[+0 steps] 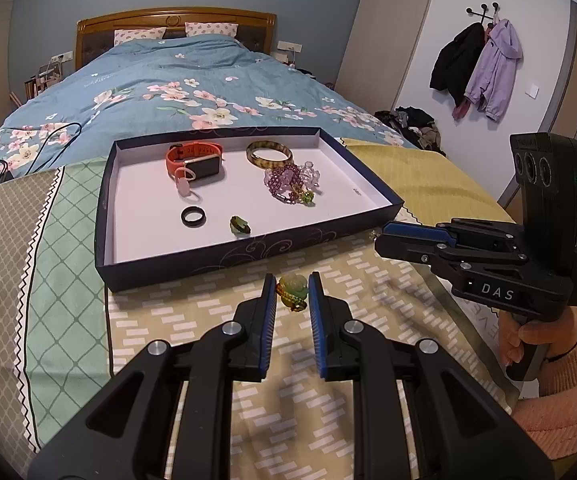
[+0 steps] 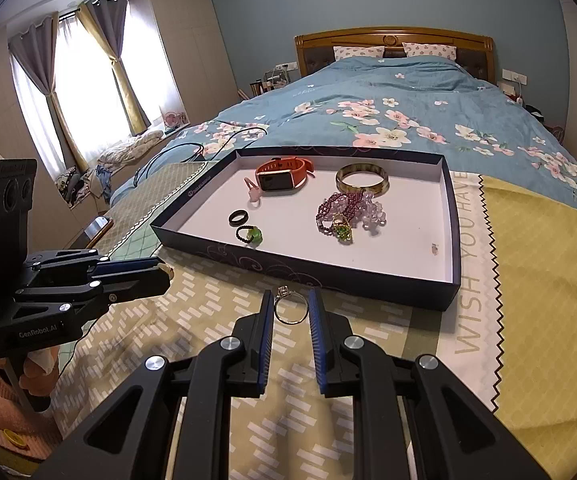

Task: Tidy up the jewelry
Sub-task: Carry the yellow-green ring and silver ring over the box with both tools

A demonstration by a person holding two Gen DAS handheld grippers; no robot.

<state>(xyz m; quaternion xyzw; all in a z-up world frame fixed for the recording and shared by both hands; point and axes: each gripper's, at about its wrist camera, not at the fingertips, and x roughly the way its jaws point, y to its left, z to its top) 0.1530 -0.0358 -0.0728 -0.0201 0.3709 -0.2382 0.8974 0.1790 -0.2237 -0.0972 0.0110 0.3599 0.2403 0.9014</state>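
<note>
My left gripper (image 1: 292, 285) is shut on a green and yellow pendant (image 1: 293, 296) with a coloured cord, held just in front of the dark blue tray (image 1: 248, 249). My right gripper (image 2: 290, 300) is shut on a thin gold ring (image 2: 291, 309) with a small stone, also just short of the tray (image 2: 308, 273). On the tray's white floor lie an orange watch (image 1: 194, 162), a brown bangle (image 1: 269, 154), purple bead bracelets (image 1: 288, 182), a black ring (image 1: 193, 217) and a green ring (image 1: 240, 225). Each view shows the other gripper from the side: right gripper (image 1: 382, 235), left gripper (image 2: 166, 272).
The tray rests on patterned cloths (image 1: 192, 312) at the foot of a bed with a blue floral quilt (image 1: 176, 80). Black cables (image 2: 192, 152) trail over the quilt left of the tray. A yellow cloth (image 2: 548, 280) covers the right side. Hands in pink sleeves (image 1: 560, 384) hold the grippers.
</note>
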